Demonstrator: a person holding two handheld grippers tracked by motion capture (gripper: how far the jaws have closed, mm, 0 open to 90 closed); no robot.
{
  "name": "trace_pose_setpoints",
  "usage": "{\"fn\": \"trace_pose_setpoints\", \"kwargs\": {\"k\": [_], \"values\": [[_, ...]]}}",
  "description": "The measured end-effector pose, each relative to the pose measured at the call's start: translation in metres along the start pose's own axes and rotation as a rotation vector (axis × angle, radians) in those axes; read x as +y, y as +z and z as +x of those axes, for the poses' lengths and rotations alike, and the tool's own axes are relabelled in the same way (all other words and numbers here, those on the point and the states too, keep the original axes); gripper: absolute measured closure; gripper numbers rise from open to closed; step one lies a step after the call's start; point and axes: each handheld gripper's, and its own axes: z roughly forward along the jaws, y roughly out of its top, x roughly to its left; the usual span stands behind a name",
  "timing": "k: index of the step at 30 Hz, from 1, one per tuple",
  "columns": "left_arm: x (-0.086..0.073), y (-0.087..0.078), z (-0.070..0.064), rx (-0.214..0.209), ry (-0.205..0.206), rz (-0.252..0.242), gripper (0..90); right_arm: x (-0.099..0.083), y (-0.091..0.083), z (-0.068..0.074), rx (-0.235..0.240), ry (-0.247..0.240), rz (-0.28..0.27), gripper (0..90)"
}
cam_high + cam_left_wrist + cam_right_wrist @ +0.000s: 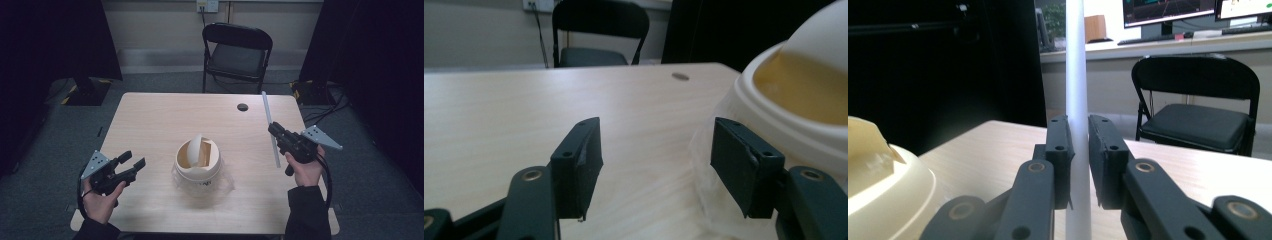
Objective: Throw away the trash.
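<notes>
White plastic rod [270,131], long and thin, lies along the right side of the pale wooden table [160,120] in the high view, running from the upper right of the tabletop down toward centre right, where the right gripper [276,131] has its black jaws closed around it partway along. At lower left of that frame the left gripper [132,159] is held just above the table edge with its jaws spread apart and nothing between them, pointing toward the cream-coloured round plastic bin with a swing lid [198,159], which stands in the middle of the table on a crumpled sheet of clear plastic [226,181]. A black folding chair [236,50] stands beyond the far edge at top centre, and a small dark round hole [242,107] marks the tabletop near it. In the left gripper view, the left gripper [656,162] shows both black jaws wide apart over bare wood, the bin [794,100] rising at the right of the frame close beside the right-hand jaw, the clear plastic [709,165] under it. In the right gripper view, the right gripper [1079,162] is clamped on the rod [1075,60], which stands as a white vertical bar through the centre of the frame; the bin [883,175] sits at lower left and the chair [1198,100] at right.
</notes>
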Motion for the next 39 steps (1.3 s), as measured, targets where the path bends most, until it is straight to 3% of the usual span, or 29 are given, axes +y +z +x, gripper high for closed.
{"fn": "trace_pose_setpoints", "kwargs": {"k": [7, 21, 34, 39], "values": [[0.030, 0.001, -0.011, -0.039, 0.013, -0.084, 37.3, 0.007, -0.003, 0.004, 0.017, -0.004, -0.041, 80.8], [0.079, 0.018, -0.030, -0.108, 0.045, -0.183, 37.4, 0.014, 0.003, 0.012, 0.046, -0.019, -0.075, 80.8], [0.112, 0.034, -0.055, -0.196, 0.063, -0.222, 37.7, 0.027, 0.017, 0.033, 0.112, -0.042, -0.115, 80.8], [0.124, 0.046, -0.070, -0.237, 0.069, -0.231, 38.0, 0.034, 0.025, 0.045, 0.147, -0.059, -0.129, 80.8]]}}
